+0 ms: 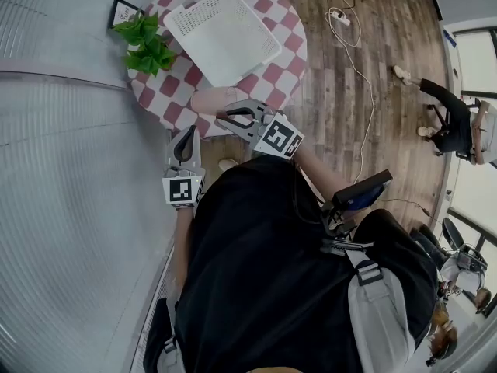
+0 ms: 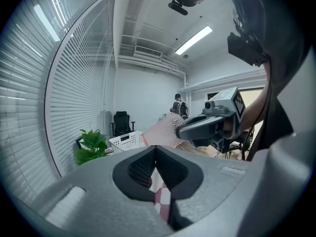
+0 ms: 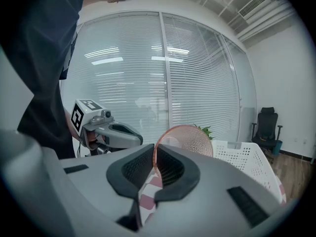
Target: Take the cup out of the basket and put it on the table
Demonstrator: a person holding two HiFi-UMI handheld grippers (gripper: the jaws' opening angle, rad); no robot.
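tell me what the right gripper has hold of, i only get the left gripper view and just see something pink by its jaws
Observer: The right gripper is shut on the pink cup, pads pinching its wall at the rim.
Operator: is it out of the basket
Observer: Yes. The head view shows it tipped sideways over the near edge of the checkered table, clear of the white basket.
Operator: where's my left one
Observer: The left gripper sits off the table, nearer the person.
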